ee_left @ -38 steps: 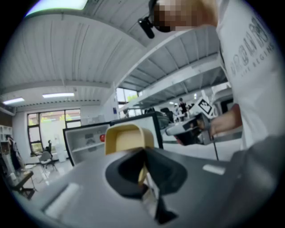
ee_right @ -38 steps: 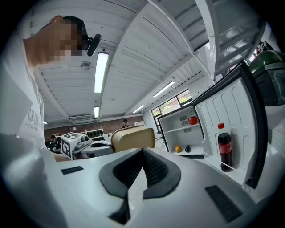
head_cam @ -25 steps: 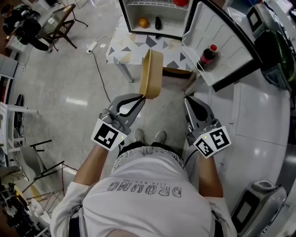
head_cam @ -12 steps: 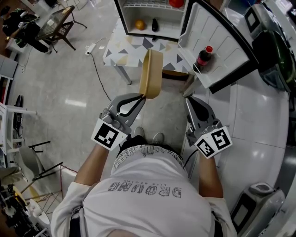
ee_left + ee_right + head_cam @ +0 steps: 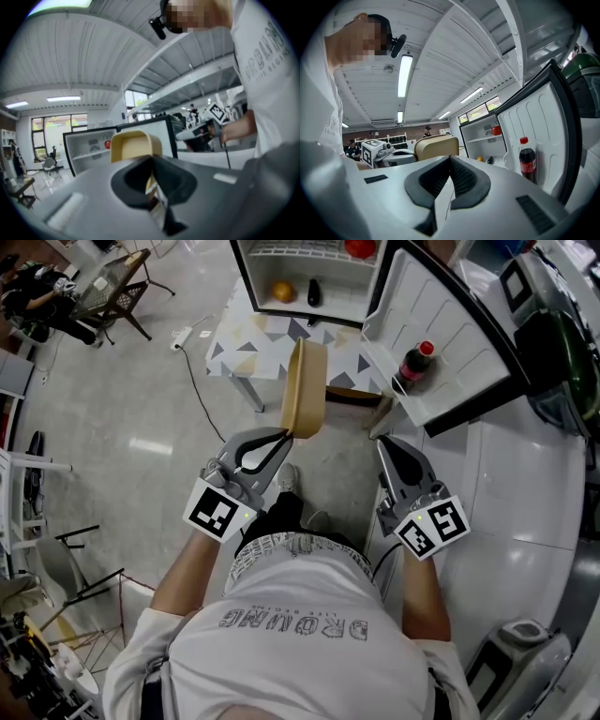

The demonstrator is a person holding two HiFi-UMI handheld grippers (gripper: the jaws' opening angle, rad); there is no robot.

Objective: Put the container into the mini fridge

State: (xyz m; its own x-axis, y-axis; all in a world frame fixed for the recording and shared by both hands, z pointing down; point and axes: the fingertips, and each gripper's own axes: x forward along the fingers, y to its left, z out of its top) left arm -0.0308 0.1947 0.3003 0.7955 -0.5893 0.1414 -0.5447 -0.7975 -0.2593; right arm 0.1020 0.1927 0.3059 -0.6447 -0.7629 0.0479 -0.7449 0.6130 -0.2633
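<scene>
The left gripper pinches the tan container by its rim before the open mini fridge; the right gripper seems closed, empty.

Both forearms are pointing forward. The left gripper is pinching the container by its edge, and the right gripper is hovering alongside, jaws pressed together.

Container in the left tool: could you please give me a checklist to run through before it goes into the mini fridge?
1. Left tool shut on the container: ok.
2. Mini fridge door open: ok.
3. Right tool shut, empty, apart from the container: ok.
4. Shelf room beside the orange: cannot tell.
5. Container's contents: cannot tell.
</scene>
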